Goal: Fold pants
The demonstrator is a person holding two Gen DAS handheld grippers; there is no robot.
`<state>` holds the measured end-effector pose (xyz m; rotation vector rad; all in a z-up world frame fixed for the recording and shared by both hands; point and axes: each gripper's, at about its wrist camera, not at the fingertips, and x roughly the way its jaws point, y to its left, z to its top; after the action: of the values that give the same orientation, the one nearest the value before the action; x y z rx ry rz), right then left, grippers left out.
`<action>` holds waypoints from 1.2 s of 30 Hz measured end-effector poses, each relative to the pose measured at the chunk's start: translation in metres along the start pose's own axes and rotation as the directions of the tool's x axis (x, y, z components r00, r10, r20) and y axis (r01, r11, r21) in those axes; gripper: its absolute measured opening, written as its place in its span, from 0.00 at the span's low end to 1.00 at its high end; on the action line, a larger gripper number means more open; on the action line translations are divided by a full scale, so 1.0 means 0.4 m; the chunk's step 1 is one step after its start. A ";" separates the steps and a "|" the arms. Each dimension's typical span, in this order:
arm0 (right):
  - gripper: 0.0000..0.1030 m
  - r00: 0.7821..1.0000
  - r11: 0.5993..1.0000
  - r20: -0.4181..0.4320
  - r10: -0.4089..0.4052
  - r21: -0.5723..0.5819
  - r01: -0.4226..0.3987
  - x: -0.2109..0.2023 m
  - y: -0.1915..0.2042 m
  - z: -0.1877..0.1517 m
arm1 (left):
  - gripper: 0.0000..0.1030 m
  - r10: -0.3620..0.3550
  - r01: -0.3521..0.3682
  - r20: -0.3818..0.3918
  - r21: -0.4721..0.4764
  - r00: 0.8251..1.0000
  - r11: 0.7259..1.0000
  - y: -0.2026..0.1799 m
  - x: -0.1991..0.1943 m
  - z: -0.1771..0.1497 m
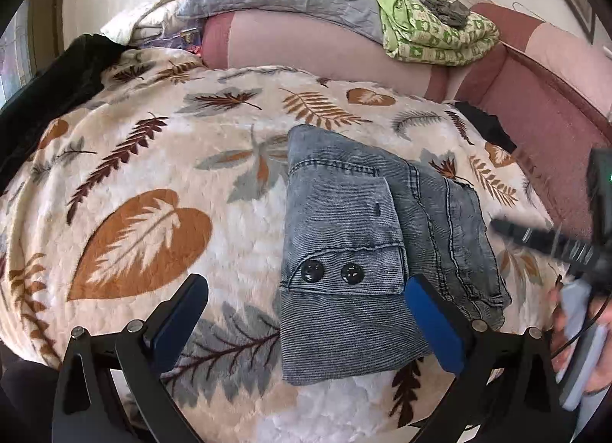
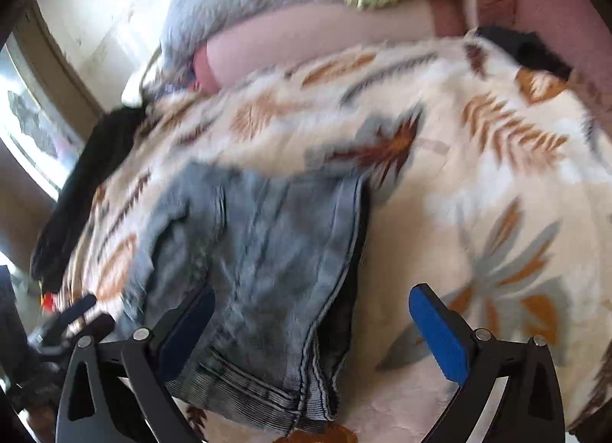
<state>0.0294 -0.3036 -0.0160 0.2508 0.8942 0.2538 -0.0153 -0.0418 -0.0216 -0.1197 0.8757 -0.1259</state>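
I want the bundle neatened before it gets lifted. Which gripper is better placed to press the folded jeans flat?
Probably the left gripper: it is open, its view is sharp, and the folded jeans with the two buttons lie between its fingers. The right gripper, also open, is motion-blurred at the bundle's edge.

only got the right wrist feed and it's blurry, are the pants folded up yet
Observer: Yes. The left wrist view shows the pants as a compact folded stack on the leaf blanket.
Operator: anything showing on top
Observer: Two dark buttons on the top flap.
Operator: is the left gripper holding them
Observer: No. The left gripper has its jaws wide open, one on each side of the stack's near end.
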 end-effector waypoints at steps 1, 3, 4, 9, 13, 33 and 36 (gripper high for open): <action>1.00 1.000 1.000 0.014 0.004 -0.005 -0.004 -0.009 0.006 0.020 | 1.00 -0.008 0.009 -0.034 0.015 0.999 1.000 -0.005 0.020 -0.003; 1.00 1.000 1.000 0.013 0.005 -0.016 -0.004 -0.003 0.021 0.061 | 1.00 -0.020 0.022 -0.086 0.024 0.996 0.999 -0.004 0.063 -0.018; 1.00 1.000 1.000 0.015 0.000 -0.022 0.001 0.008 0.027 0.078 | 1.00 -0.043 0.044 -0.092 0.008 0.995 0.999 -0.001 0.075 -0.027; 0.97 0.945 0.988 -0.290 -0.152 -0.063 0.140 0.229 -0.005 0.085 | 1.00 -0.113 0.110 -0.088 -0.034 0.990 0.993 0.013 0.079 -0.038; 0.95 0.960 0.985 -0.223 -0.171 -0.071 0.159 0.162 0.023 0.140 | 0.99 -0.161 0.161 0.009 -0.038 0.987 0.986 0.034 0.018 -0.026; 0.17 0.738 0.847 -0.598 -0.313 -0.528 -0.068 0.572 0.549 0.271 | 0.99 -0.310 0.295 -0.071 -0.167 0.948 0.941 0.067 0.115 0.006; 0.10 0.799 0.832 -0.522 -0.300 -0.553 -0.049 0.527 0.575 0.274 | 0.99 -0.302 0.293 -0.077 -0.107 0.950 0.950 0.034 0.109 -0.003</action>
<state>0.2167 -0.0316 -0.0315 -0.4608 1.4142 0.4602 0.0122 -0.0355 -0.0574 -0.3370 0.9526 -0.3754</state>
